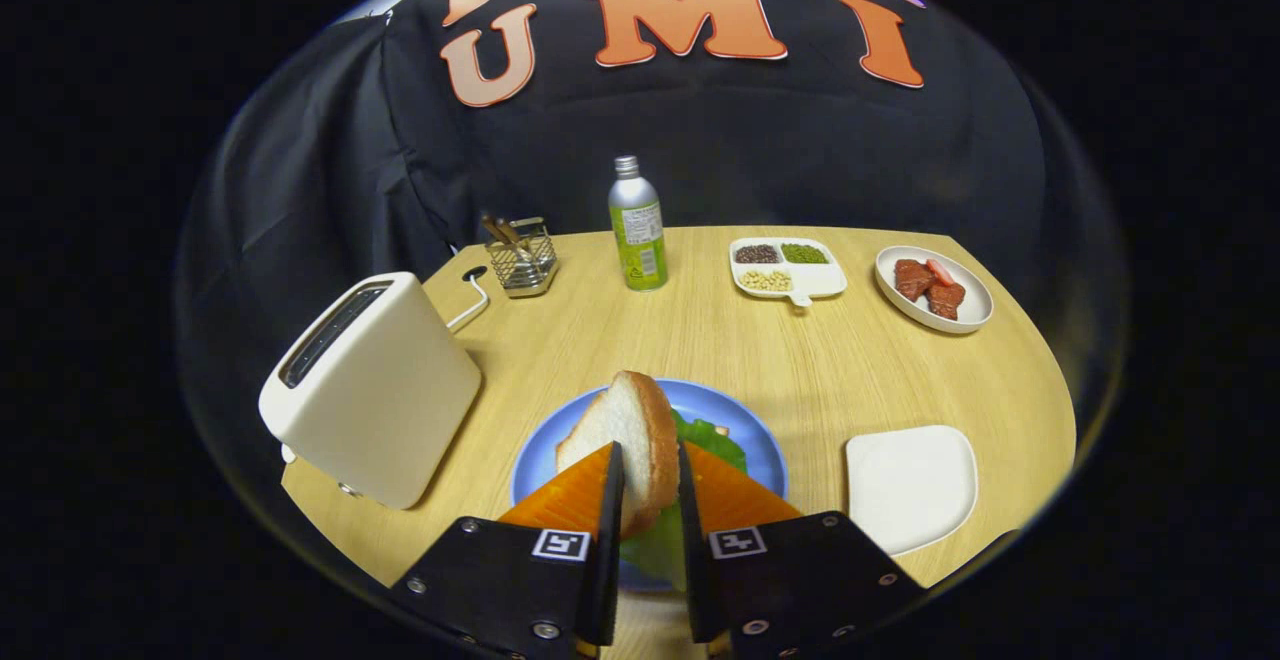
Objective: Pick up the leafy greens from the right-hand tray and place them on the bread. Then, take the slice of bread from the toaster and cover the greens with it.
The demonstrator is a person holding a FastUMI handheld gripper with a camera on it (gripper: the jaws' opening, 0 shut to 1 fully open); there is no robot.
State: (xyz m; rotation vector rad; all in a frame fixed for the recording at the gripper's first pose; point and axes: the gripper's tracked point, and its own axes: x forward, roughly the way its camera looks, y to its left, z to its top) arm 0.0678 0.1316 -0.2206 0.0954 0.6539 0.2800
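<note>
My gripper (650, 485) is shut on a slice of bread (628, 435), which stands on edge between the two fingers. Beneath it lies a blue plate (745, 418) with leafy greens (718, 443) showing just right of the slice and again low between the fingers. Any bread under the greens is hidden by the fingers. The white toaster (372, 390) stands to the left of the plate, its slot dark. An empty white square tray (912, 485) rests to the right of the plate.
Beyond the plate stand a green-labelled metal bottle (637, 225), a wire holder with utensils (520, 258), a divided white dish of grains and beans (788, 268) and a white plate of red meat pieces (935, 287). The toaster's cord (472, 298) runs behind it.
</note>
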